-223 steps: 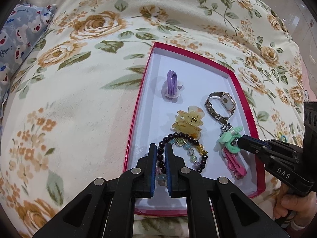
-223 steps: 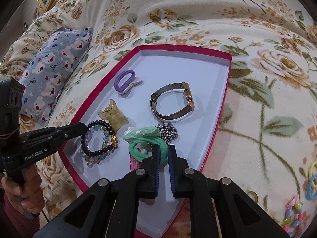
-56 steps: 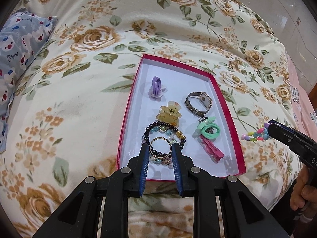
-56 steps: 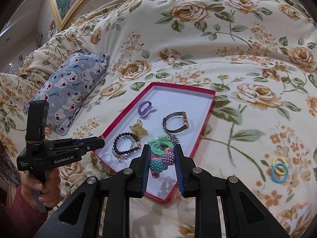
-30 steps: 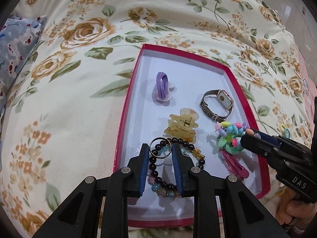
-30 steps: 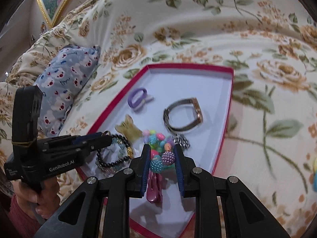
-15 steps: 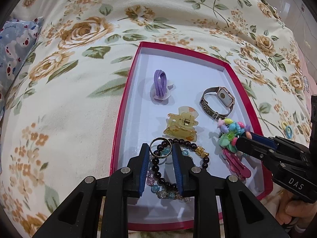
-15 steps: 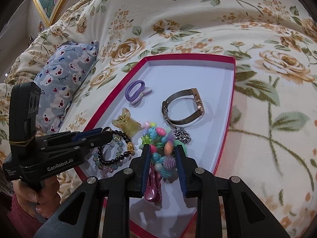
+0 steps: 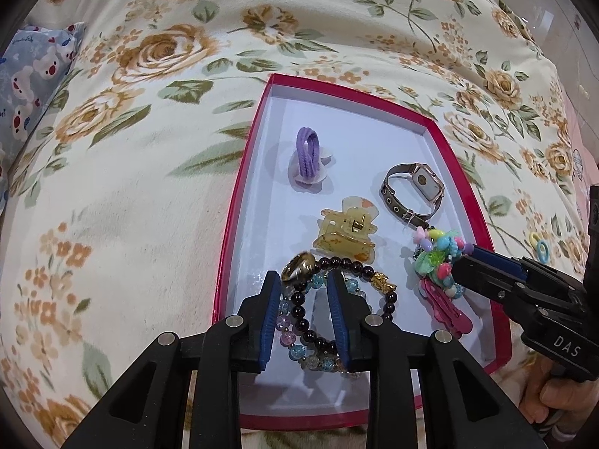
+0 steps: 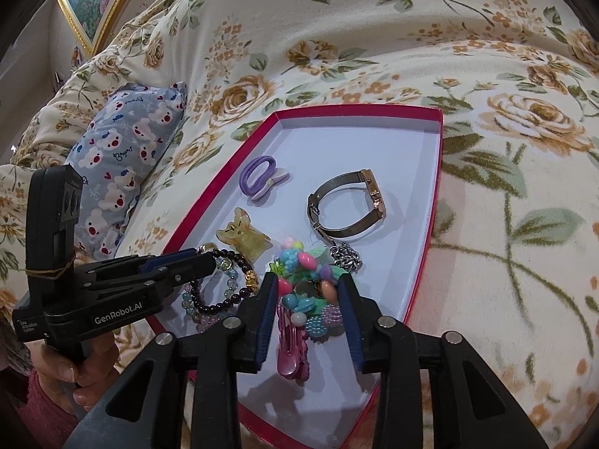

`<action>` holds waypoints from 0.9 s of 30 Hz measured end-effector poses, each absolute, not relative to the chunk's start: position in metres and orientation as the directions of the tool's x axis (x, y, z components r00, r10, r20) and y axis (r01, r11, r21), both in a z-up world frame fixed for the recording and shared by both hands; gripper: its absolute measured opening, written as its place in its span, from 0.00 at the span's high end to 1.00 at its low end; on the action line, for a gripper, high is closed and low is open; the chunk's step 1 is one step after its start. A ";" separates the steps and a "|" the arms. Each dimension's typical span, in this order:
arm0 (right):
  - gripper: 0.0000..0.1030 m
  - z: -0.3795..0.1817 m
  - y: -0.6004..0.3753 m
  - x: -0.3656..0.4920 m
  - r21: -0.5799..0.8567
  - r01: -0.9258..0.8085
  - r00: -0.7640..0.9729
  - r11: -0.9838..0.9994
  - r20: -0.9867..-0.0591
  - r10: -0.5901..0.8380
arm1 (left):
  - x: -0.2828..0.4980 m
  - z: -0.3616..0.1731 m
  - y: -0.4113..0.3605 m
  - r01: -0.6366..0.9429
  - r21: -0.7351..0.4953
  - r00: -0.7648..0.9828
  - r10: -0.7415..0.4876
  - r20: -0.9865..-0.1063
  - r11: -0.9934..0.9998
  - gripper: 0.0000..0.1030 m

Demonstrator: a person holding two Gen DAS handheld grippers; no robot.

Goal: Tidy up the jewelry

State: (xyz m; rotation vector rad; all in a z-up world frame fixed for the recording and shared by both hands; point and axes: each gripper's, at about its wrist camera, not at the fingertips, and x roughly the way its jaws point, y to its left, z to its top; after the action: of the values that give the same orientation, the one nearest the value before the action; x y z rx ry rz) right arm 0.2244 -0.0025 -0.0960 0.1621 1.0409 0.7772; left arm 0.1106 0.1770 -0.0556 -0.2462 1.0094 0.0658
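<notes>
Right gripper (image 10: 307,295) just opened, dropped bead bracelet (image 10: 305,292) near tray (image 10: 436,172) front edge; left gripper (image 9: 304,292) part-open, ring (image 9: 298,265) released.

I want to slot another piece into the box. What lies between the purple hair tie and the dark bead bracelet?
The yellow claw clip sits between the purple hair tie and the dark bead bracelet, clearest in the left wrist view.

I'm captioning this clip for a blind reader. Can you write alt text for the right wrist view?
The right gripper, its jaws just opened, hovers over a colourful bead bracelet lying in a red-rimmed tray on a floral bedspread. The tray also holds a watch, a purple hair tie, a yellow hair clip and pink clips. The left gripper reaches in from the left.
</notes>
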 end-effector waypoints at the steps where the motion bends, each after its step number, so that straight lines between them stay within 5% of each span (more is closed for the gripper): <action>1: 0.62 -0.095 -0.003 0.224 0.470 -0.500 0.272 0.727 -0.712 0.647 | 0.110 -0.055 0.177 -0.168 -0.174 0.533 -0.059 -0.844 0.970 0.75; 18: 0.61 -0.078 -0.010 0.214 0.471 -0.509 0.302 0.721 -0.686 0.662 | 0.093 -0.041 0.178 -0.178 -0.186 0.555 -0.058 -0.830 0.966 0.72; 27: 0.39 -0.061 -0.029 0.198 0.477 -0.506 0.357 0.719 -0.644 0.677 | 0.053 -0.024 0.186 -0.251 -0.252 0.605 -0.051 -0.795 0.935 0.52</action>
State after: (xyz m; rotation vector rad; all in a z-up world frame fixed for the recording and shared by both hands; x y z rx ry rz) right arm 0.1978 -0.0289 -0.0609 0.2092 0.9310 0.7706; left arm 0.0525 0.1860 -0.0244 -0.3576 0.9189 0.1185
